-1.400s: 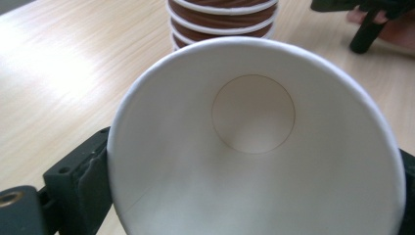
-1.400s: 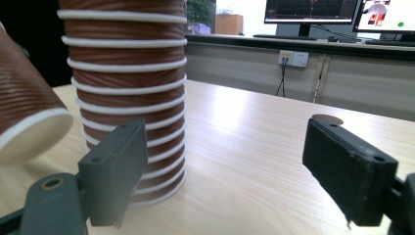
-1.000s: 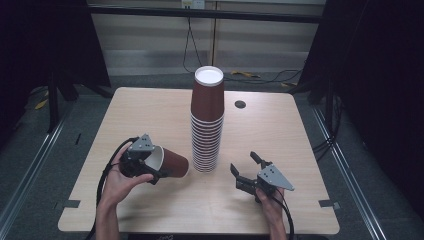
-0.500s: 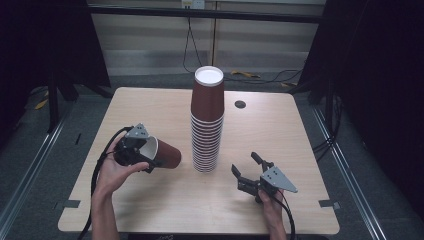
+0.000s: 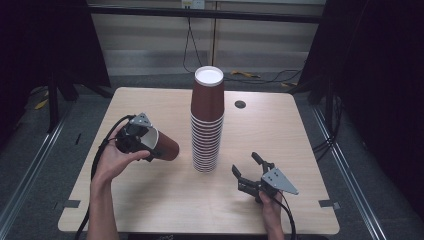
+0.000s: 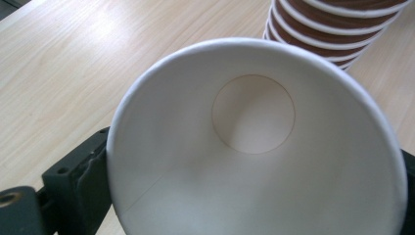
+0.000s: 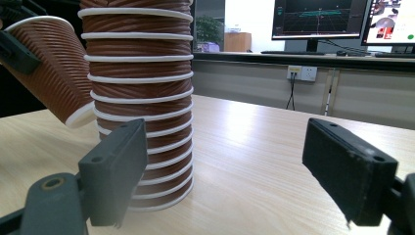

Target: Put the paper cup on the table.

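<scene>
Stack of cups (image 5: 206,125) between held cup (image 5: 161,146) and right gripper (image 5: 248,170).

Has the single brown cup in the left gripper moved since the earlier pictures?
Yes. The single cup has moved left, away from the fixed stack of cups, with the left gripper.

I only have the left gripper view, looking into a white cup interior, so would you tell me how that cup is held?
Observer: The left gripper pinches the single cup at its rim, tilted on its side above the table.
Operator: Thank you. How tall is the stack beside it?
Observer: The cup stack stands upside down, well above the held cup.
Operator: And where is the other gripper?
Observer: The right gripper sits low near the stack's base, jaws open and empty.
</scene>
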`<state>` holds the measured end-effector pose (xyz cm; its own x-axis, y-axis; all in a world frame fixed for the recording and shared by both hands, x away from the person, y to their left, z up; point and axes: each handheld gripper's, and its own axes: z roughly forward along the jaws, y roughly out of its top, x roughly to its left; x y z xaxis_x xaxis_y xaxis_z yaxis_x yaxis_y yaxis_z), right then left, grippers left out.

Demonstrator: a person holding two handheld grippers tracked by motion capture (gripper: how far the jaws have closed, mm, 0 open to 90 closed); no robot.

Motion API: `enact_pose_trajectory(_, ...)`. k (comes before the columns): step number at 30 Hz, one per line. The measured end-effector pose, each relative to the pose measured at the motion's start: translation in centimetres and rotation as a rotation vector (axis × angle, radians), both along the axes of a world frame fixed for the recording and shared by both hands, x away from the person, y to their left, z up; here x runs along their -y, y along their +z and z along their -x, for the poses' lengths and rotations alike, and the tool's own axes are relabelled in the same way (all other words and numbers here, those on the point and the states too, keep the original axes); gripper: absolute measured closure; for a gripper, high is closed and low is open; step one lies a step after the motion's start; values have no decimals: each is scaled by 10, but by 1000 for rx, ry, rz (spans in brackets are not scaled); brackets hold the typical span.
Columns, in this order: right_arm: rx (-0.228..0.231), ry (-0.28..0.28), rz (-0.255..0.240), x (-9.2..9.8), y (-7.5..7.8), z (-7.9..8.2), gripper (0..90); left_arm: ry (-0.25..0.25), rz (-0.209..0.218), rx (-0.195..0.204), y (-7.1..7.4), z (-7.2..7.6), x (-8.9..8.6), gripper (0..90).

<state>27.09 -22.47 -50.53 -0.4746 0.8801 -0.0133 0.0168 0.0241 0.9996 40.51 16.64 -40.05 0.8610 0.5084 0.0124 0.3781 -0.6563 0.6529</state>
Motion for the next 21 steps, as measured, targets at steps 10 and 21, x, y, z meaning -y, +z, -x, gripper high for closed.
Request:
enact_pose_trajectory(10,-6,-10,-6,1,0,0,168,2,-84,-28,9,-16,13,39)
enact_pose_trajectory(21,-7,-14,-6,1,0,0,163,14,-238,-69,11,-40,21,36)
